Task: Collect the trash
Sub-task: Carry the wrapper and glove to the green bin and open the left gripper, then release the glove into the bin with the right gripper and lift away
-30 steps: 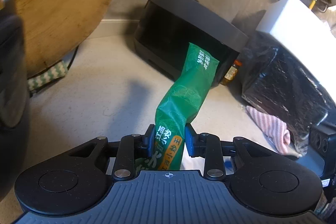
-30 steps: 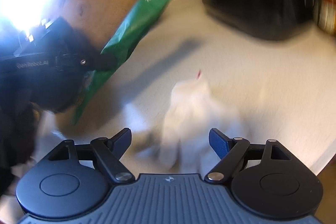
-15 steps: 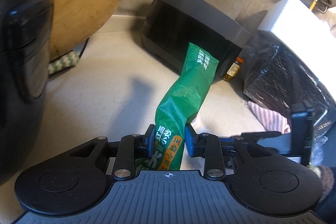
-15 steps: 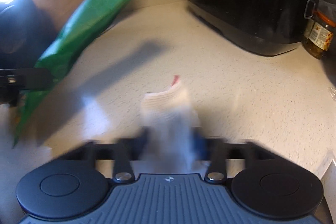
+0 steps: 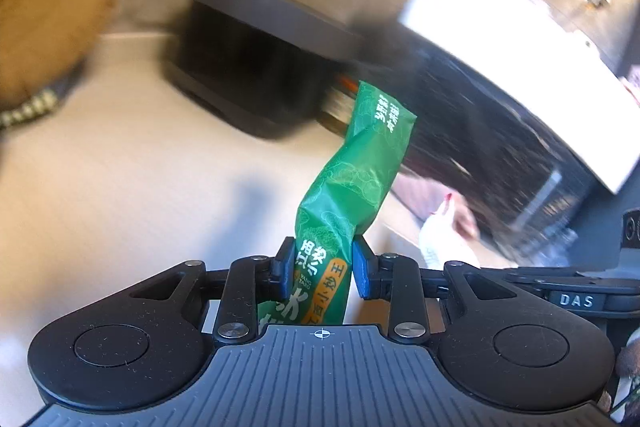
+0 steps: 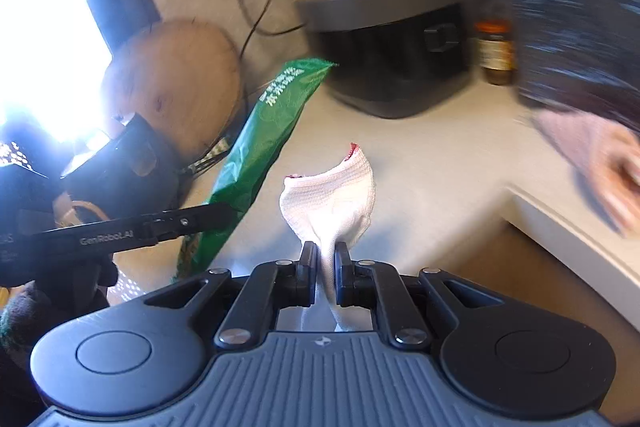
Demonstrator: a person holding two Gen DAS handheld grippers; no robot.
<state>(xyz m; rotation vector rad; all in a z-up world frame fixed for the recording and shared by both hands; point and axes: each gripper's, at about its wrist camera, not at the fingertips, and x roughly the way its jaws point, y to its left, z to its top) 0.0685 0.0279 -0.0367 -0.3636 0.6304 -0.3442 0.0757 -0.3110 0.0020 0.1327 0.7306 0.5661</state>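
- Lower centre of the left wrist view: we see the left hand-held gripper (image 5: 320,269) pinching a green snack wrapper (image 5: 352,179), which rises above the pale counter (image 5: 120,167).
- Lower centre of the right wrist view: the right hand-held gripper (image 6: 322,269) pinches a white crumpled tissue (image 6: 332,199), seemingly red-edged.
- Upper centre: a blurred black appliance (image 6: 392,55).
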